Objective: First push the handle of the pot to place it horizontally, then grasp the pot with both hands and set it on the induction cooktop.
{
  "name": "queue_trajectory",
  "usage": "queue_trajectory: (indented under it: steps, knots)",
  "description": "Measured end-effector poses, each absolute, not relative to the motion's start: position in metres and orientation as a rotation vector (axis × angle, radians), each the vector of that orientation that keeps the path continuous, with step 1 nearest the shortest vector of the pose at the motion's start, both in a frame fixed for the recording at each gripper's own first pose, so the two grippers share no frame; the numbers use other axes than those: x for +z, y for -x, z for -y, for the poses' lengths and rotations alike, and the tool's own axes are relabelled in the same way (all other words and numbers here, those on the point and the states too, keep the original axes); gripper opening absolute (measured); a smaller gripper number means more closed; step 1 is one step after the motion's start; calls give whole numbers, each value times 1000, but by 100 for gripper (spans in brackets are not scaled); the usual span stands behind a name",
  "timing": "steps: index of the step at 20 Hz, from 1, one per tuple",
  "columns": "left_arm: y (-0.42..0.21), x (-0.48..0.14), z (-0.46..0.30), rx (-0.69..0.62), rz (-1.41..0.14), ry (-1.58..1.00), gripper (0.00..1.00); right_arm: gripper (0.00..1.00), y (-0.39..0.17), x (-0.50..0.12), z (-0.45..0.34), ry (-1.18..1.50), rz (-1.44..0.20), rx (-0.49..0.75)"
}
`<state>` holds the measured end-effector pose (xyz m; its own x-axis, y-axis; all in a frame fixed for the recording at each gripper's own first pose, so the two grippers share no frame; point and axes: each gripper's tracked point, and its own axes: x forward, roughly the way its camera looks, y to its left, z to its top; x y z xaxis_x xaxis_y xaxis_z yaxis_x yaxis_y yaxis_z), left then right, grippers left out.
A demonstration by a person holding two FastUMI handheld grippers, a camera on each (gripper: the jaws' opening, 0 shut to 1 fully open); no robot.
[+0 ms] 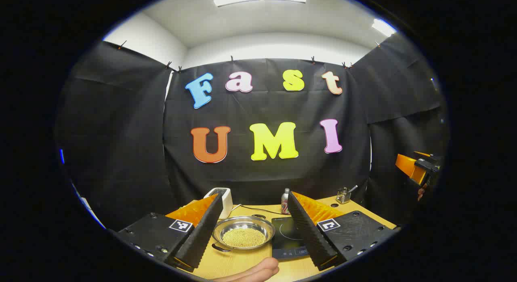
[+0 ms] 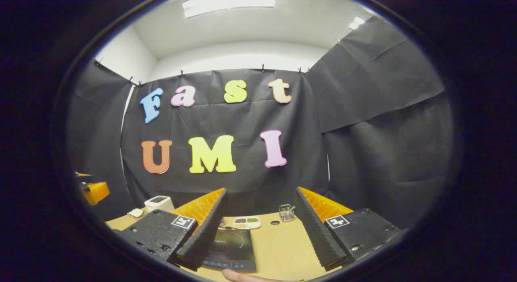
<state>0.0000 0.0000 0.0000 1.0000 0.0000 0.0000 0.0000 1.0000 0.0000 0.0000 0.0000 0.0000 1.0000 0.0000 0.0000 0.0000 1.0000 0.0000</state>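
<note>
The pot (image 1: 243,232), a shallow steel one full of small yellow beads, is seen on the wooden table (image 1: 226,264) just left of the induction cooktop (image 1: 289,237). It's framed dead ahead between the spread, empty fingers of the left gripper (image 1: 255,233), so that one's probably better placed. Its stubby handle (image 1: 221,247) is pointed front-left. The right gripper (image 2: 258,237) is spread too, aimed past the cooktop's right edge.

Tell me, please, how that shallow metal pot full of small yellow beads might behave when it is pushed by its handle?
The shallow metal pot looks smooth-bottomed, so it would probably pivot or slide readily on the wooden table. Its loose yellow beads add some weight and may shift or spill if jolted. The small handle likely offers little leverage.
</note>
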Motion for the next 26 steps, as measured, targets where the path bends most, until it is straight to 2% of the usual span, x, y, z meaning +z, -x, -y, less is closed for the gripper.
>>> queue_trajectory:
  steps: [5, 26]
  knots:
    - [-2, 4, -23, 17, 3, 6, 96, 99, 11, 12, -10, 34, 9, 29]
    - [-13, -2, -28, 20, -11, 21, 96, 100, 14, 24, -6, 82, 28, 34]
